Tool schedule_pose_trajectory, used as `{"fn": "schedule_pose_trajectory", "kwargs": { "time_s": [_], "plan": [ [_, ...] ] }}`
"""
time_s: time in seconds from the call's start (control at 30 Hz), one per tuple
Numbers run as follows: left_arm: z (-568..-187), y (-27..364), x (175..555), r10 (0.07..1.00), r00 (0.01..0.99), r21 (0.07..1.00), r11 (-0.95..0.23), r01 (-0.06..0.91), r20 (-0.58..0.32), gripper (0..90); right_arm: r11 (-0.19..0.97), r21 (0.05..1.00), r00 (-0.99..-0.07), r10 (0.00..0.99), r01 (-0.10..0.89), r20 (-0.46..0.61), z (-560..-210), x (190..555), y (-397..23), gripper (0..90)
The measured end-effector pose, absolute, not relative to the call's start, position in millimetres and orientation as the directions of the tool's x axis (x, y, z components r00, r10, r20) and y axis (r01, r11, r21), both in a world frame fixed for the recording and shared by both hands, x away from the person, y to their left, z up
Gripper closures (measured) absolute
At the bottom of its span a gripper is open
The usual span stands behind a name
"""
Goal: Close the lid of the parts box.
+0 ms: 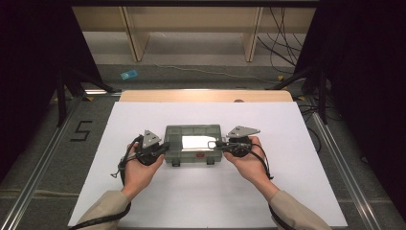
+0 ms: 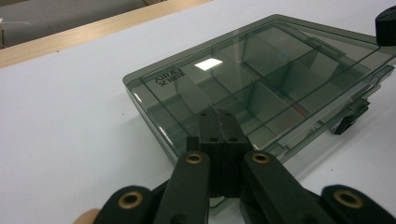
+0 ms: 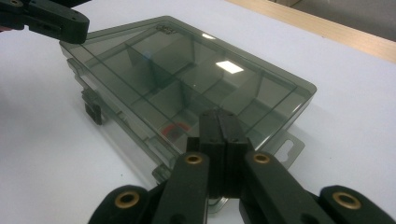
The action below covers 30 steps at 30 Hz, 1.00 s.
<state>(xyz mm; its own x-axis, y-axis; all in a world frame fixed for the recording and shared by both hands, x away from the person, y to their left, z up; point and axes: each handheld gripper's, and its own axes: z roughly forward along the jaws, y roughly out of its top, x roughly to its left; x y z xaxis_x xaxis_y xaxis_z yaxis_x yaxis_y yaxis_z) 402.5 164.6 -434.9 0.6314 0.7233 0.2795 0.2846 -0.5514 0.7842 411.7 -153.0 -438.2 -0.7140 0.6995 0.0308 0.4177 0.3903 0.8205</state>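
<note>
A smoke-grey see-through compartment box (image 1: 194, 143) lies flat with its lid down on the white table top (image 1: 201, 201). My left gripper (image 1: 165, 147) is at the box's left end, jaws pressed together, tips over the lid's edge. In the left gripper view the shut tips (image 2: 220, 114) sit above the near corner of the box (image 2: 261, 79). My right gripper (image 1: 218, 143) is at the right end, also shut with nothing between the jaws. Its tips (image 3: 218, 114) hover over the box (image 3: 187, 74) near a small red piece (image 3: 175, 130) inside.
Two dark latches (image 1: 175, 163) sit on the box's near side. A wooden strip (image 1: 206, 96) edges the table's far side. Beyond it are wooden frame legs (image 1: 136, 43), cables (image 1: 282, 43) and a blue item (image 1: 128, 74) on the floor. Black curtains flank both sides.
</note>
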Motion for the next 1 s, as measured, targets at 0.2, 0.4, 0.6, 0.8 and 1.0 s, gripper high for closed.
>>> {"fn": "schedule_pose_trajectory", "kwargs": {
  "time_s": [0.2,0.4,0.6,0.8,1.0],
  "plan": [
    [-435.6,165.0,403.2,0.721,0.634,0.781,-0.555,0.286,0.28,90.0,0.392,0.82,-0.715,0.699,0.417,0.029,-438.5,411.9,-153.0,90.0],
    [-437.3,164.3,403.7,0.719,0.638,0.78,-0.555,0.289,0.276,90.0,0.39,0.817,-0.712,0.701,0.424,0.035,-439.2,411.5,-152.7,90.0],
    [-438.1,164.1,403.6,0.72,0.637,0.778,-0.556,0.294,0.274,90.0,0.393,0.813,-0.713,0.7,0.43,0.038,-440.4,412.0,-153.0,90.0],
    [-439.0,163.2,403.6,0.719,0.639,0.778,-0.555,0.294,0.272,90.0,0.396,0.811,-0.714,0.699,0.431,0.038,-441.2,412.4,-153.3,90.0],
    [-437.7,164.7,403.5,0.697,0.657,0.753,-0.589,0.295,0.287,90.0,0.397,0.809,-0.712,0.701,0.433,0.037,-442.2,412.6,-153.4,90.0]
  ]
}}
